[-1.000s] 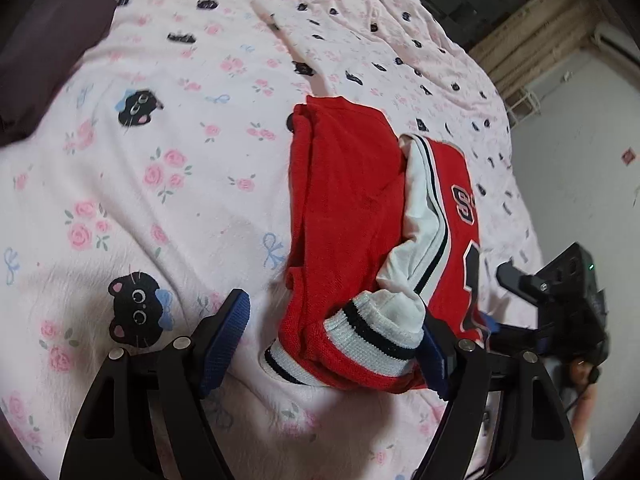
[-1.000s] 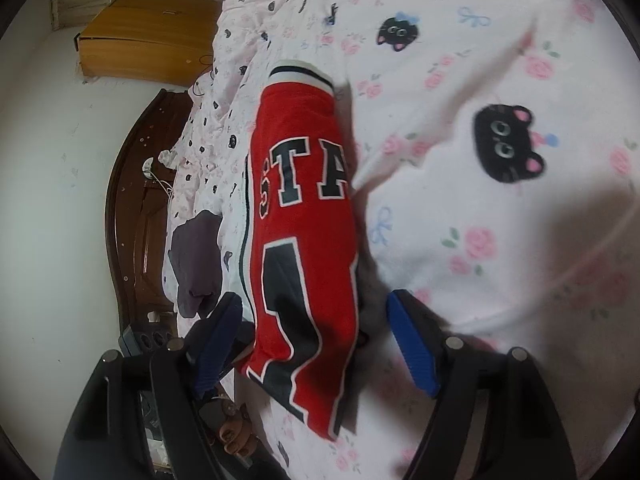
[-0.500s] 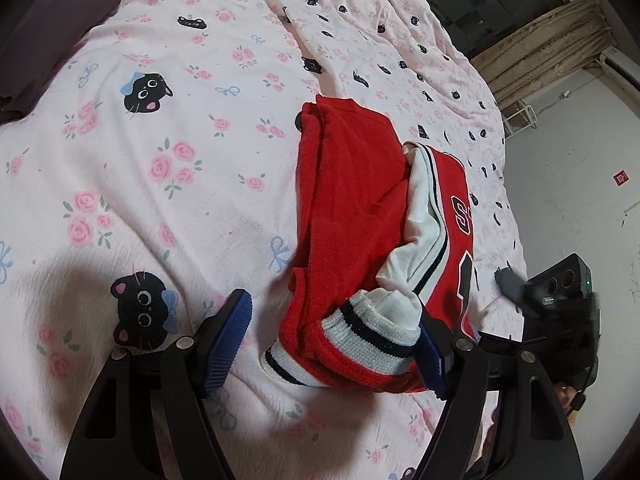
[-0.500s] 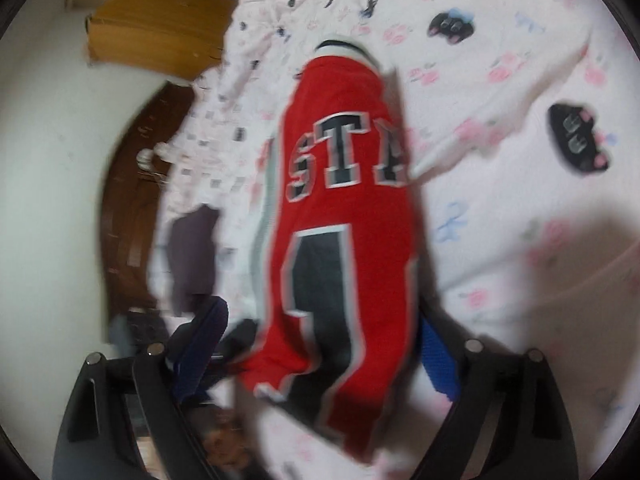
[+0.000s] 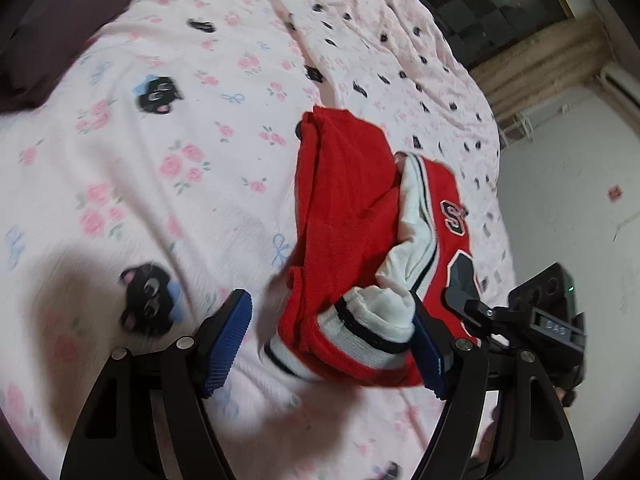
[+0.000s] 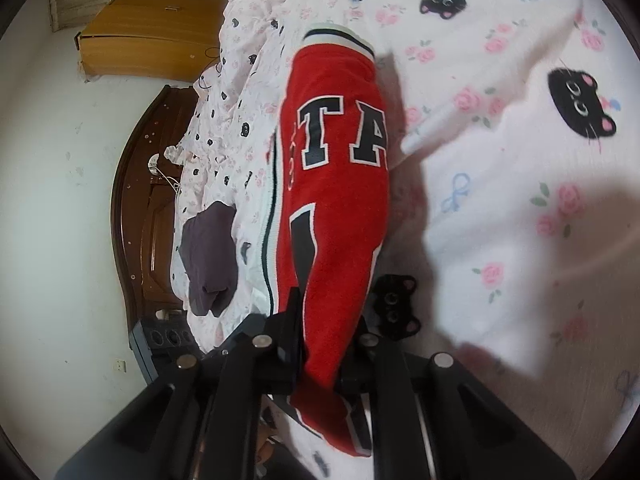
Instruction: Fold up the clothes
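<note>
A red varsity jacket (image 5: pixel 344 216) with white sleeves and black letters lies folded lengthwise on the pink cat-print bed sheet (image 5: pixel 168 168). My left gripper (image 5: pixel 330 348) is open around its near end. The striped cuff (image 5: pixel 376 320) rests against the right blue pad (image 5: pixel 430 356), and the left pad (image 5: pixel 230 340) stands clear of the fabric. In the right wrist view my right gripper (image 6: pixel 324 336) is closing its jaws, and they pinch the near edge of the jacket (image 6: pixel 340 184). The same gripper (image 5: pixel 464 292) shows at the jacket's right edge in the left wrist view.
A dark purple garment (image 5: pixel 60 28) lies at the far left of the bed, near its edge (image 6: pixel 208 256). Beyond that edge stand a curved dark wooden bed end (image 6: pixel 132 208), a light wooden cabinet (image 6: pixel 152 32) and a white wall. A dark window (image 5: pixel 480 4) is behind the bed.
The right gripper's jaws went from wide open around the jacket's edge to clamped on it. The left gripper stays open at the cuff end, rolled slightly.
</note>
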A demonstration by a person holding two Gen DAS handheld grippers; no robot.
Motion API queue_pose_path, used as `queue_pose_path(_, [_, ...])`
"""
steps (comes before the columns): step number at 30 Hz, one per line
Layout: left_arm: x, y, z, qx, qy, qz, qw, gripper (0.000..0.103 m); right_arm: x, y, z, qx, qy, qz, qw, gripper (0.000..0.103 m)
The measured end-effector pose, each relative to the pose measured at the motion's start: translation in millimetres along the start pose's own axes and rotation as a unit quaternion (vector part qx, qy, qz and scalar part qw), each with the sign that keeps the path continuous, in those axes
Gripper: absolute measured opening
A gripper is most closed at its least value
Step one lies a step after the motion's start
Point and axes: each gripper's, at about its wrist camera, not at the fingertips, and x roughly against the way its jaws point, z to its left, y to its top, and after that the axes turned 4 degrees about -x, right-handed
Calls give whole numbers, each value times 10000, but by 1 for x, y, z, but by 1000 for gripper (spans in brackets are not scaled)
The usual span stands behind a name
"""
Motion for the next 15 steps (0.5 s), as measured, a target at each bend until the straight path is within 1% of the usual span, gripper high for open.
queue_pose_path(2, [12, -3, 6, 449, -146, 113, 9988, 72, 3, 2, 11, -1, -29, -10, 10000, 12])
queue_pose_path(3, [16, -6, 10, 700, -295, 214, 9969, 73, 3, 4, 16, -21, -49, 2, 10000, 12])
queue_pose_path(4, [17, -9, 15, 982, -612, 329, 9927, 73, 4, 5, 20, -58, -52, 21, 10000, 12])
queue_pose_path(5, [17, -13, 19, 1263, -927, 444, 9867, 73, 6, 7, 23, -73, -42, 31, 10000, 12])
queue_pose_path(7, [11, -19, 24, 1733, -1487, 657, 9713, 74, 7, 9, 28, -90, -34, 50, 9999, 12])
queue_pose_path(9, [1, -25, 27, 2122, -1966, 833, 9536, 74, 9, 10, 31, -149, -39, 62, 9999, 12])
queue_pose_path(11, [-7, -27, 27, 2350, -2205, 844, 9429, 74, 6, 12, 36, -199, -42, 74, 9998, 12])
queue_pose_path(13, [-19, -29, 27, 2623, -2351, 819, 9323, 74, 5, 13, 40, -198, -84, 82, 9997, 12])
queue_pose_path(14, [-24, -28, 28, 2738, -2385, 797, 9283, 74, 5, 13, 41, -194, -99, 81, 9997, 12])
queue_pose_path(15, [-28, -27, 27, 2800, -2334, 756, 9281, 74, 5, 13, 42, -190, -113, 80, 9997, 12])
